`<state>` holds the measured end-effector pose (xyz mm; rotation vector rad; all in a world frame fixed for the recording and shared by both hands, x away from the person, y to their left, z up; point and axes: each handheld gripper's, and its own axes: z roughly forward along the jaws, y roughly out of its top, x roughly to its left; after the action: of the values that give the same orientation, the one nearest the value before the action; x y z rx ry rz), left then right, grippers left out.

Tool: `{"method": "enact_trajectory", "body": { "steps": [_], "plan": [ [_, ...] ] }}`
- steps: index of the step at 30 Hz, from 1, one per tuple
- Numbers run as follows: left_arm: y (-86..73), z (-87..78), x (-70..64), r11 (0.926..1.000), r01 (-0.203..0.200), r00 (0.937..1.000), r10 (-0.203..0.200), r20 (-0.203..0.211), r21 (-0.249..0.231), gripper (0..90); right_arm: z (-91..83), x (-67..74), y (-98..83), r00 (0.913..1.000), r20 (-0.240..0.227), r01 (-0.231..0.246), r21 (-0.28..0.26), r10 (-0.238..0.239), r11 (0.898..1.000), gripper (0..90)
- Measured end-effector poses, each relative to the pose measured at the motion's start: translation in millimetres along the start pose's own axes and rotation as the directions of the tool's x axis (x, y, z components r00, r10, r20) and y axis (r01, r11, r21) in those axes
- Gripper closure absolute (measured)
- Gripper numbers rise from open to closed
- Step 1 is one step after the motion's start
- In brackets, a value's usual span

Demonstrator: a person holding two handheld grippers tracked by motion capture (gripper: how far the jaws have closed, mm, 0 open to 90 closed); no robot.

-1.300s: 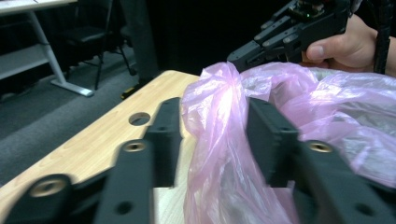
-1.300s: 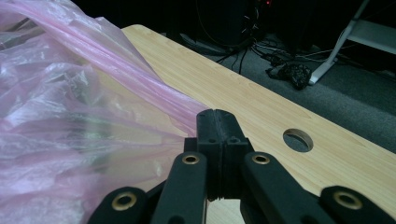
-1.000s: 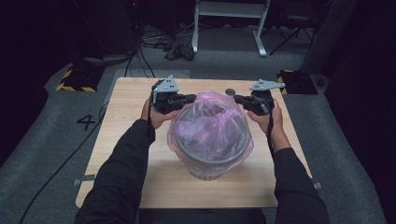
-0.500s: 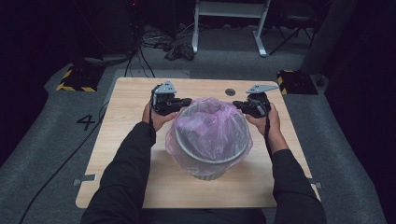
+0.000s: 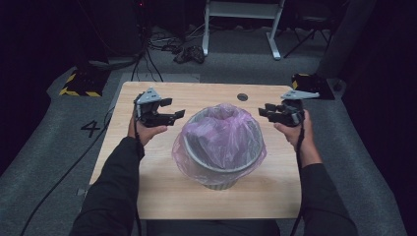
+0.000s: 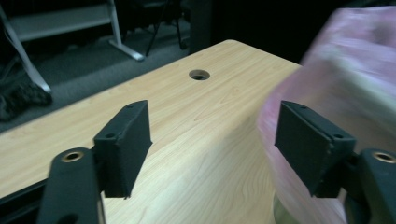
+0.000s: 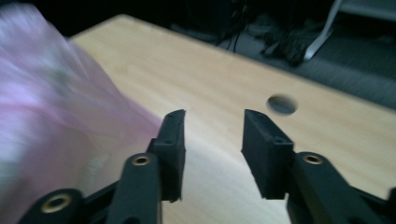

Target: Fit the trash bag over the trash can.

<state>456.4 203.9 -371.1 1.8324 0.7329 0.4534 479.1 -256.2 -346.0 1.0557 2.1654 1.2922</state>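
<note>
We are looking at the bin (image 5: pixel 220 157), lined with a pink bag (image 5: pixel 221 130), sitting mid-bench (image 5: pixel 147 187) between both grippers. The left gripper (image 5: pixel 173 109) and right gripper (image 5: pixel 264 111) are flanking its rim, about equally near, jaws just released, gripping nothing.

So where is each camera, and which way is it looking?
High view: above the person's side, looking forward and down on the table; forearms, left gripper and right gripper show.
Left gripper view: rides that gripper, faces along its open jaws across the wood.
Right gripper view: rides that gripper, faces likewise.
All three share the pink bag and the table's round hole.
</note>
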Motion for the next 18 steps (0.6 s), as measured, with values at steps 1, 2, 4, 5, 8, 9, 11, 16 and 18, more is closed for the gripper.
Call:
{"method": "enact_trajectory", "body": {
  "steps": [1, 2, 4, 5, 8, 9, 11, 16, 18],
  "plan": [
    [-2.6, -6.1, -2.5, 1.0, -0.004, 1.0, 0.004, 0.003, -0.004, 25.3, -9.4, -0.4, 4.6, 1.0, 0.0, -0.004, -0.021, 0.004, 1.0, 53.9],
    [-7.1, -13.4, -6.2, 0.9999, -0.012, 0.9998, 0.012, 0.016, 0.001, 24.4, -15.8, 0.1, 8.2, 1.0, -0.005, -0.003, -0.038, 0.003, 0.999, 51.9],
    [-20.6, -25.4, -17.2, 0.9982, -0.047, 0.9988, 0.047, 0.014, 0.036, 21.4, -31.6, 8.7, 19.0, 0.9981, -0.048, 0.035, -0.081, -0.039, 0.996, 49.8],
    [-29.4, -30.6, -24.1, 0.9968, -0.063, 0.9979, 0.062, 0.017, 0.049, 21.1, -35.8, 15.7, 23.5, 0.9955, -0.068, 0.059, -0.092, -0.066, 0.994, 48.6],
    [-48.5, -39.2, -38.0, 0.9941, -0.071, 0.9972, 0.069, 0.028, 0.082, 19.7, -40.1, 40.4, 32.9, 0.9764, -0.143, 0.148, -0.099, -0.161, 0.984, 46.1],
    [-55.4, -41.4, -43.4, 0.9931, -0.076, 0.9968, 0.074, 0.029, 0.09, 19.7, -38.6, 52.2, 35.5, 0.9657, -0.168, 0.185, -0.093, -0.198, 0.978, 45.8],
    [-69.3, -44.3, -53.3, 0.9901, -0.08, 0.9963, 0.076, 0.04, 0.116, 19.0, -33.6, 68.3, 37.3, 0.9502, -0.201, 0.228, -0.07, -0.238, 0.971, 43.6],
    [-100.6, -39.1, -76.1, 0.9661, -0.132, 0.9901, 0.118, 0.076, 0.222, 17.8, -15.9, 101.4, 33.9, 0.9043, -0.271, 0.343, 0.004, -0.33, 0.939, 43.5],
    [-108.9, -35.9, -81.2, 0.9589, -0.139, 0.9891, 0.122, 0.083, 0.248, 17.9, -10.8, 107.1, 32.0, 0.8937, -0.286, 0.37, 0.034, -0.345, 0.928, 43.9]
  ]
}}
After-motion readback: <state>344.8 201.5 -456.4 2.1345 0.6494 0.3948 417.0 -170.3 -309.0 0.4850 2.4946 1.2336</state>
